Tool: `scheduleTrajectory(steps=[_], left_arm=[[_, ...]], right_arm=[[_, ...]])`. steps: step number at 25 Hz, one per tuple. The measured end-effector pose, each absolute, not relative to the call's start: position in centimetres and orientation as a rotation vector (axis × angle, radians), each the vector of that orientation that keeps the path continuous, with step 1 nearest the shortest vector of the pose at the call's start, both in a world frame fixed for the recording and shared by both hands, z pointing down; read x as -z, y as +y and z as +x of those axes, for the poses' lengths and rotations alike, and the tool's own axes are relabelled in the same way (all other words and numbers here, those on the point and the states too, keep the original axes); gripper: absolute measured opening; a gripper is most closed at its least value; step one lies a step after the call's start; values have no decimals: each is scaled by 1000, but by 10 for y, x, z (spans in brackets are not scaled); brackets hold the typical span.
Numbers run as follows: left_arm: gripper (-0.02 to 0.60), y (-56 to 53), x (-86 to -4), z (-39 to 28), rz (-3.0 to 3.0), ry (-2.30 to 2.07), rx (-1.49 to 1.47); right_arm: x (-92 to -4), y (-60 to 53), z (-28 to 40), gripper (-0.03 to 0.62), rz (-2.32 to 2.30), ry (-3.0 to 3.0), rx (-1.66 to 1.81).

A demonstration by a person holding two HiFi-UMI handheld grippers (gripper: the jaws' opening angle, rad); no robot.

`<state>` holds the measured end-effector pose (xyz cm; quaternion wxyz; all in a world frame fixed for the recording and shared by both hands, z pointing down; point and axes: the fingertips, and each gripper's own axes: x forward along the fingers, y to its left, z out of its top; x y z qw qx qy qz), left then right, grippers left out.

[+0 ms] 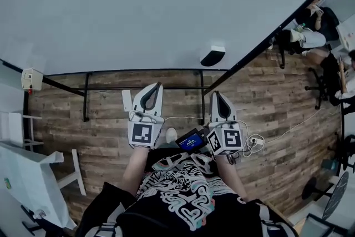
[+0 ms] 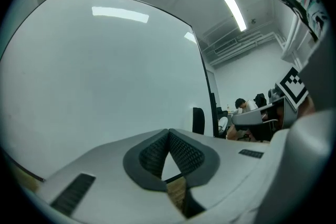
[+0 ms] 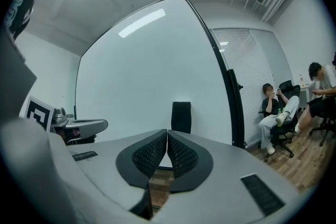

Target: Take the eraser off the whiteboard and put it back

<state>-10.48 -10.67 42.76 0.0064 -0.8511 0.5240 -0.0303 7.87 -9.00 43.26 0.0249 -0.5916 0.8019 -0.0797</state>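
A large whiteboard with a black frame (image 1: 166,8) stands ahead of me over a brown wood-plank floor (image 1: 105,119). My left tongs (image 1: 157,86), white with dark ribbed pads, point level at the board, jaws pressed together with nothing between them. The black rectangular eraser (image 1: 213,56) sticks low on the board, ahead and to the right of the left tongs. It is straight beyond the right tongs (image 1: 214,94) and apart from their tips. The right tongs are likewise closed and empty. Farther right of them, past the board's edge, people (image 1: 313,19) sit on black office chairs (image 1: 319,83).
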Motion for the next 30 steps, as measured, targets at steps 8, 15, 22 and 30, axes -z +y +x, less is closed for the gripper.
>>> scheduleTrajectory(steps=[8,15,22,30], left_arm=[[26,-111,-429,-96,-2708,1575,102],[26,-130,-426,-92,-2740,1564,45],[26,-139,-427,-87,-2740,1527,96],[26,-158,-429,-87,-2722,1528,134]], right_arm=[[-426,-95,77,35,-1864,2450,274],[-431,-111,79,58,-1883,2424,319],[-436,-137,77,162,-1894,2422,358],[-442,-168,75,231,-1907,2435,381]])
